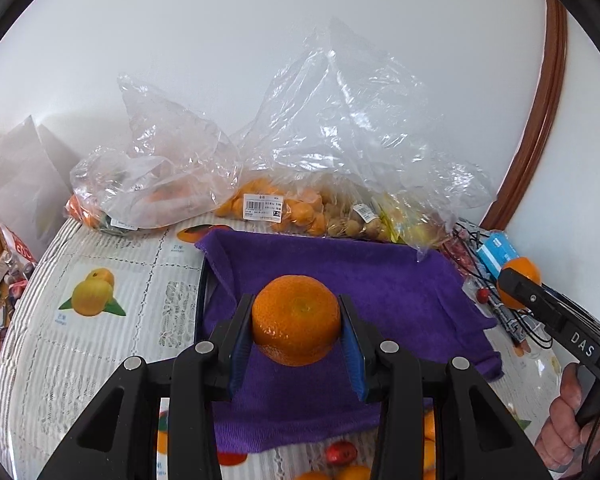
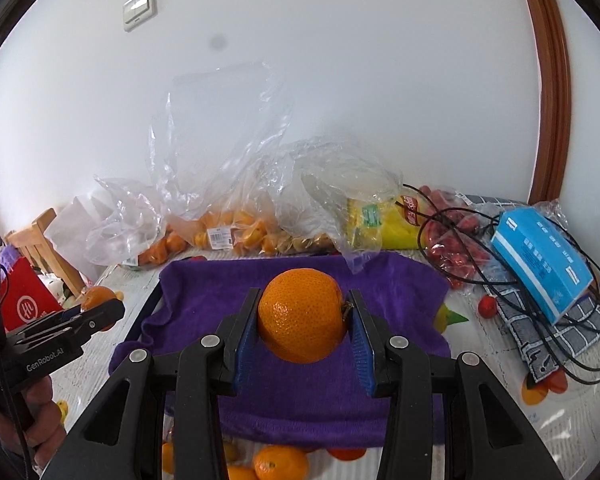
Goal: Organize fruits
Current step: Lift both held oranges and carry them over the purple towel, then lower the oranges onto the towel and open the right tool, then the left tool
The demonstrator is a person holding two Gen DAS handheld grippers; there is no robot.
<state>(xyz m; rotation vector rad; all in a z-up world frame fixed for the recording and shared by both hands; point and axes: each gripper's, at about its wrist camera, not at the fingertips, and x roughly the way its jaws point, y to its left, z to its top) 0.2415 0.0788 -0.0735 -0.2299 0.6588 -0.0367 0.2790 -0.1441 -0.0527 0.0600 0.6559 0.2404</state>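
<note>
Two oranges up in the air: left hand-held gripper [image 1: 297,322] is clamped on one orange [image 1: 296,319], right hand-held gripper [image 2: 303,325] squeezes the other orange [image 2: 302,314], both above the one purple towel [image 1: 380,280] on the bench [image 1: 100,280].

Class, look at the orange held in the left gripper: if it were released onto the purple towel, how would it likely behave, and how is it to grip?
The orange is round, so it would probably roll, though the soft purple towel may slow it. Its glossy, dimpled peel looks firm; the left gripper pinches it at its sides without visible denting, so it seems fairly sturdy.
</note>
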